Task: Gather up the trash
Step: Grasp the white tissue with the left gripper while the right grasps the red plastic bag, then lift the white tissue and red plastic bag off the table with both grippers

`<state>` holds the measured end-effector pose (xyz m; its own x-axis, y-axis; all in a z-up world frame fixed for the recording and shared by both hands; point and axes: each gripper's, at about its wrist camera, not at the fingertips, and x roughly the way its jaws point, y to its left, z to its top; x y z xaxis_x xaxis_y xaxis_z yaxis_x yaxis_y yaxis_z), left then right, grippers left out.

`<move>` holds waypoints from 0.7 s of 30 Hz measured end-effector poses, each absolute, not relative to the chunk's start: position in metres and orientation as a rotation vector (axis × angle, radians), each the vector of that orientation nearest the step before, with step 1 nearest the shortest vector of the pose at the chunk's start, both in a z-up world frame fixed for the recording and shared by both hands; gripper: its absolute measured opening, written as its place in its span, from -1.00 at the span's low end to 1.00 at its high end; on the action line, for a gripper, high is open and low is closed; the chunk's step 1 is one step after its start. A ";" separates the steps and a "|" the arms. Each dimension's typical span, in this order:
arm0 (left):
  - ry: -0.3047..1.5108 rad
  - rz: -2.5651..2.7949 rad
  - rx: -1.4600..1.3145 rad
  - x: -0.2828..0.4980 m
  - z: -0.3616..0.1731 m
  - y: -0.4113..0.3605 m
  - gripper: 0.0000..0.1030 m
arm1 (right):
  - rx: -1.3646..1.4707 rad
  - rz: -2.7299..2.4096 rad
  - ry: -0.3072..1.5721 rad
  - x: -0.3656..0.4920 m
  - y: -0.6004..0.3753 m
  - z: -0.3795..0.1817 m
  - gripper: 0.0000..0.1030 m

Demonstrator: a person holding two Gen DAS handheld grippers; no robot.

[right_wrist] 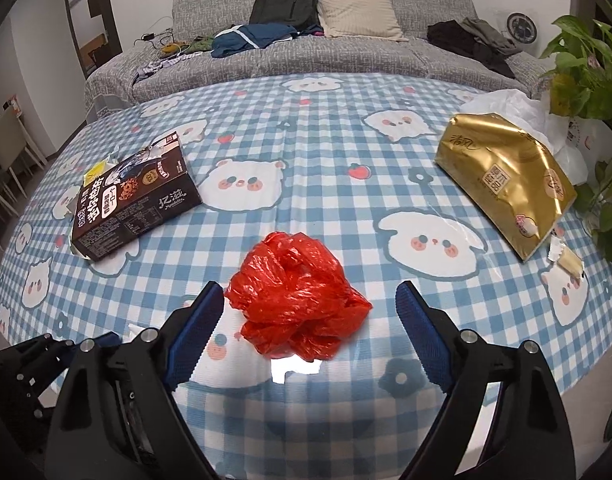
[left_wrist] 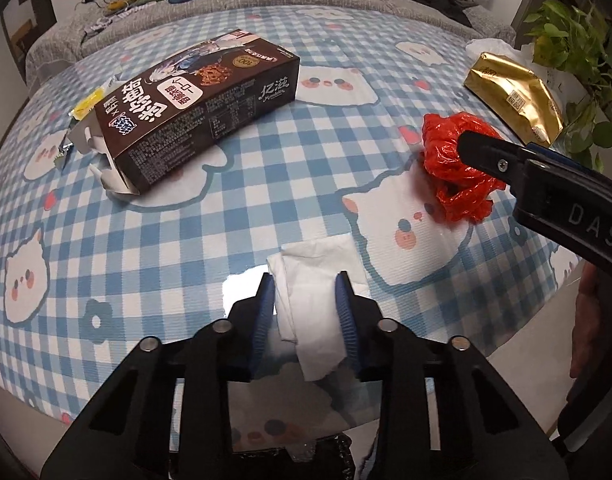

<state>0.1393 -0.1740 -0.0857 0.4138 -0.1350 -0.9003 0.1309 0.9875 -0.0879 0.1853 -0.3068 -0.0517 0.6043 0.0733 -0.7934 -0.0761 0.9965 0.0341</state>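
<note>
The left hand-held gripper (left_wrist: 306, 300) is clamped on a white tissue (left_wrist: 311, 280) lying on the desk (left_wrist: 266, 184). The right hand-held gripper (right_wrist: 309, 312) stands wide apart around a crumpled red plastic bag (right_wrist: 296, 300), its pads not pressing it.

Your left gripper (left_wrist: 306, 304) points steeply down, blue ribbed pads pinched on a white crumpled tissue (left_wrist: 311, 300). Your right gripper (right_wrist: 309, 320) angles down, jaws wide, straddling a crumpled red plastic bag (right_wrist: 294, 304), not pressing it.
</note>
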 end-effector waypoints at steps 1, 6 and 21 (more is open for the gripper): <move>1.134 -0.165 -0.015 0.140 -0.086 -0.172 -0.64 | -0.004 0.090 0.921 0.187 -0.305 -0.053 0.61; 1.138 -0.176 -0.041 0.139 -0.084 -0.165 -0.96 | -0.022 0.097 0.954 0.195 -0.296 -0.063 0.40; 1.124 -0.221 -0.054 0.144 -0.079 -0.167 -0.95 | -0.045 0.081 0.968 0.197 -0.289 -0.069 -0.14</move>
<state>0.1443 -0.1672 -0.0794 0.4123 -0.2034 -0.8881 0.1486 0.9767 -0.1547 0.1974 -0.2891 -0.0692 0.5645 0.0485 -0.8240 -0.0888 0.9960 -0.0023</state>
